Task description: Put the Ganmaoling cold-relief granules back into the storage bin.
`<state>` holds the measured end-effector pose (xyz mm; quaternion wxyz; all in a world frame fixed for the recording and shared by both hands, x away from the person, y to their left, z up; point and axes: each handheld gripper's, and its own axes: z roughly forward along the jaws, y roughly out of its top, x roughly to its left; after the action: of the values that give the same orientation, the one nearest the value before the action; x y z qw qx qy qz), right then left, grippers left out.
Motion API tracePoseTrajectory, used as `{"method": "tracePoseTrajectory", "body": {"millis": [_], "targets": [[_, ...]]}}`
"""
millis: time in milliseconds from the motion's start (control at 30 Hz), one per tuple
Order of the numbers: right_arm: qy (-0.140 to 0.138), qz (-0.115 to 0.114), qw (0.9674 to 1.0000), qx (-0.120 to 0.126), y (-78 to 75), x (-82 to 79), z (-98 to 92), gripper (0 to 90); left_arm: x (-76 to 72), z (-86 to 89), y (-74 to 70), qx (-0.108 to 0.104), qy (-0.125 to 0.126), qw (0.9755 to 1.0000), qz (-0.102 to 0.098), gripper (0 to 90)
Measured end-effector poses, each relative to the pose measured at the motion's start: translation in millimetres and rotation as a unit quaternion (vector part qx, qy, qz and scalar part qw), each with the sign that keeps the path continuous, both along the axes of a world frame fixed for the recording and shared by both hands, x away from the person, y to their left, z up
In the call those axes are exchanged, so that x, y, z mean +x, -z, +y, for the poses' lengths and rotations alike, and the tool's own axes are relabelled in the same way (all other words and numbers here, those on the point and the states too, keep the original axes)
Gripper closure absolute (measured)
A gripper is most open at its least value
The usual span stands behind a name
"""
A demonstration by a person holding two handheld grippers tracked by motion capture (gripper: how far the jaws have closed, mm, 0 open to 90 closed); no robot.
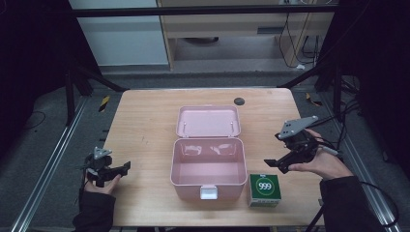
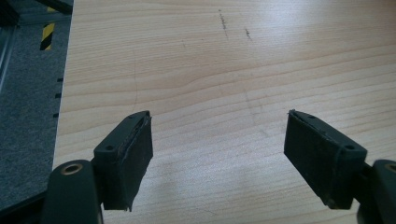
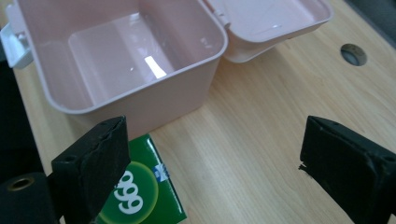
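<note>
Looking down from the high view, the table (image 1: 145, 125) carried a pink box (image 1: 208, 166) at its middle, lid (image 1: 208, 122) thrown back flat behind it, and a green carton (image 1: 265, 190) marked 999 just beside the box's front right corner, near the table's near edge. The right gripper (image 1: 276, 165) hung over the bare wood right of the box and behind the carton, held in a hand (image 1: 323, 164), its jaws spread wide with nothing between them. The left gripper (image 1: 124, 168) sat near the table's left edge, well apart from the box, jaws also wide and empty.

The right gripper view gave what the high view could not: the inside of the box (image 3: 121, 60) lay bare and glossy, a white latch (image 3: 14, 44) stood on its front wall, and the carton (image 3: 140, 191) lay partly hidden behind the view's left jaw, close against the box wall; whether they touched I could not tell. A round hole (image 3: 353, 54) showed in the wood beyond the lid (image 3: 271, 23). The right gripper (image 3: 212, 165) framed plain tabletop between its pads.

The left gripper view showed wood grain with a few dark scuffs, the table's left edge (image 2: 63, 93), and grey floor (image 2: 23, 116) beyond it. The left gripper (image 2: 218, 154) had open wood ahead of it.

Free room lay left of the box and right of the box; the carton sat tight to the box, with little table in front of it.
</note>
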<state>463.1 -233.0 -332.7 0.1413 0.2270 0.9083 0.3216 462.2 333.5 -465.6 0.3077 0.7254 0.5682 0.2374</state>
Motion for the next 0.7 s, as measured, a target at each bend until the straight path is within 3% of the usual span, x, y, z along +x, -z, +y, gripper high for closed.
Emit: {"method": "tracePoseTrajectory", "body": {"millis": [233, 433, 467, 700], "targets": [[-0.038, 0.017, 0.9985, -0.035, 0.7, -2.8, 7.6, 7.9, 1.0, -1.3, 1.0, 0.004, 0.002, 1.0, 0.002, 23.1], [-0.072, 0.03, 0.9943, -0.072, 5.1, -7.6, 16.1, 7.3, 1.2, -1.8, 1.2, 0.008, 0.004, 1.0, 0.002, 23.2], [-0.08, 0.034, 0.9925, -0.087, 7.2, -9.3, 18.7, 7.1, 1.2, -2.0, 1.4, 0.008, 0.004, 1.0, 0.002, 23.2], [-0.098, 0.04, 0.9886, -0.106, 12.0, -13.7, 24.3, 6.8, 1.3, -2.2, 1.8, 0.009, 0.005, 0.9999, 0.003, 23.2]]}}
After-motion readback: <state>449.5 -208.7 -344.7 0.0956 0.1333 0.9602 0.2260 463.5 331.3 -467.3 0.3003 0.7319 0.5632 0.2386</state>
